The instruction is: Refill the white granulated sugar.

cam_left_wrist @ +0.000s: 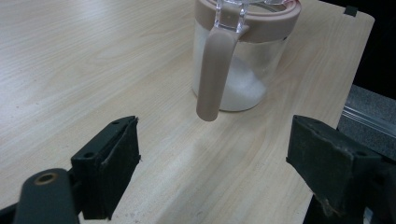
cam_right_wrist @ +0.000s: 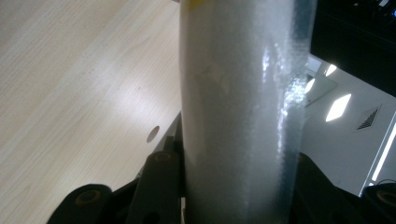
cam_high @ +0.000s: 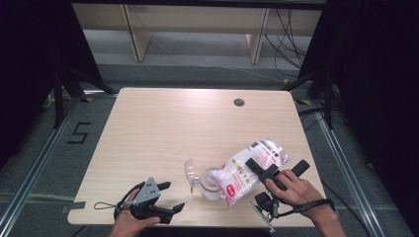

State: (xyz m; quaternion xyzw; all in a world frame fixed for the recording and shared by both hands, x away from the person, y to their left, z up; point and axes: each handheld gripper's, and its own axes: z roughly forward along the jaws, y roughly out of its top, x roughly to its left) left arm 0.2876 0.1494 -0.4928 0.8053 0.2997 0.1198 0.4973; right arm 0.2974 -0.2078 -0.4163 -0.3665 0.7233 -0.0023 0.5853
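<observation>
While one white bag (cam_high: 252, 168) tilts over the single jar (cam_high: 212, 183) near the table's (cam_high: 163, 128) front edge, our right hand-held gripper (cam_high: 262, 170) clamps it; our left hand-held gripper (cam_high: 170, 196) gapes empty.

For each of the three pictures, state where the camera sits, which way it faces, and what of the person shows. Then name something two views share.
High view: above the person's side, looking forward and down on the table; both hands, left claw, right claw.
Left gripper view: on the left claw, open, facing the jar.
Right gripper view: on the right claw, shut on the bag.
Shared: jar and bag also show from above.
</observation>
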